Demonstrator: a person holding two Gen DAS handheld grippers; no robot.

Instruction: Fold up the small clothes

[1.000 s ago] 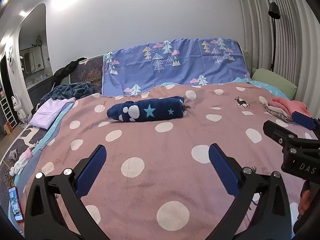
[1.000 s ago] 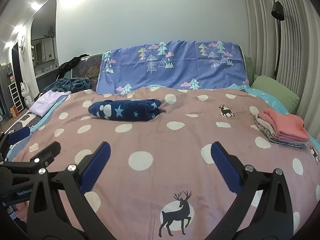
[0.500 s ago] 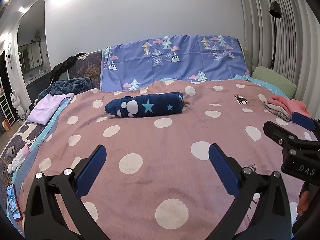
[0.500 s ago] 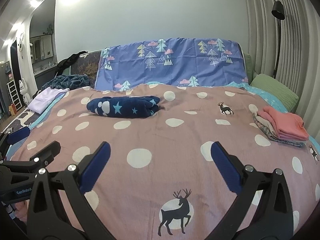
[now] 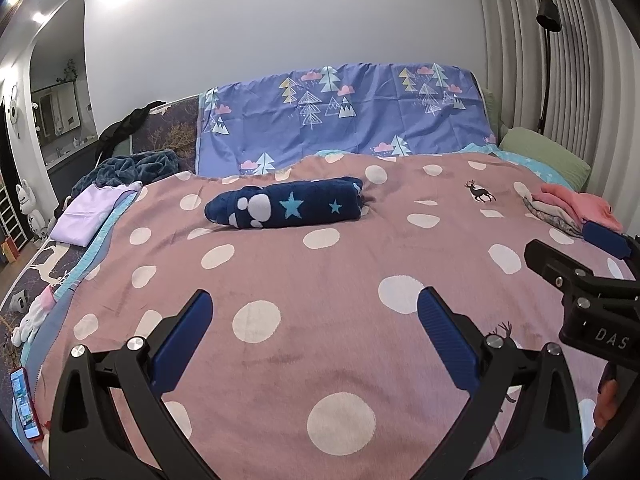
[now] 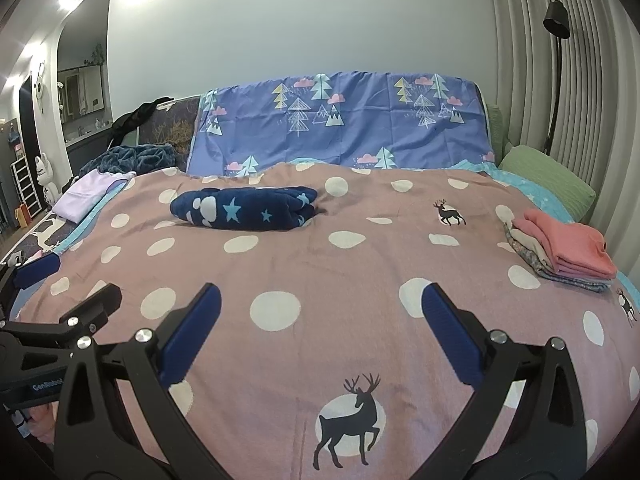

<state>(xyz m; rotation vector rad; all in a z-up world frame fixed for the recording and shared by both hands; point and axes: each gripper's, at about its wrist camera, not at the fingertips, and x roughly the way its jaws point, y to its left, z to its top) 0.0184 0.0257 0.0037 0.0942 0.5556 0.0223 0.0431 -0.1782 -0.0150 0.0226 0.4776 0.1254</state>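
A folded dark blue garment (image 5: 286, 207) with stars and white paw prints lies on the pink dotted bedspread (image 5: 320, 272), well ahead of both grippers; it also shows in the right wrist view (image 6: 244, 212). A stack of folded clothes (image 6: 560, 250) with a pink piece on top sits at the bed's right side (image 5: 572, 210). My left gripper (image 5: 314, 322) hovers open over the near blanket, holding nothing. My right gripper (image 6: 320, 316) is open too and holds nothing. Each gripper appears at the edge of the other's view.
A purple tree-print sheet (image 5: 344, 116) covers the headboard. A lilac garment (image 5: 94, 214) and a dark blue-grey blanket (image 5: 132, 166) lie at the left edge. A green pillow (image 6: 548, 180) sits far right by a floor lamp (image 6: 556, 76). A phone (image 5: 25, 402) lies near the left corner.
Both views have shifted slightly, so the dark blue garment sits a little lower and to the left in frame. Both grippers stay open, and no cloth has moved.
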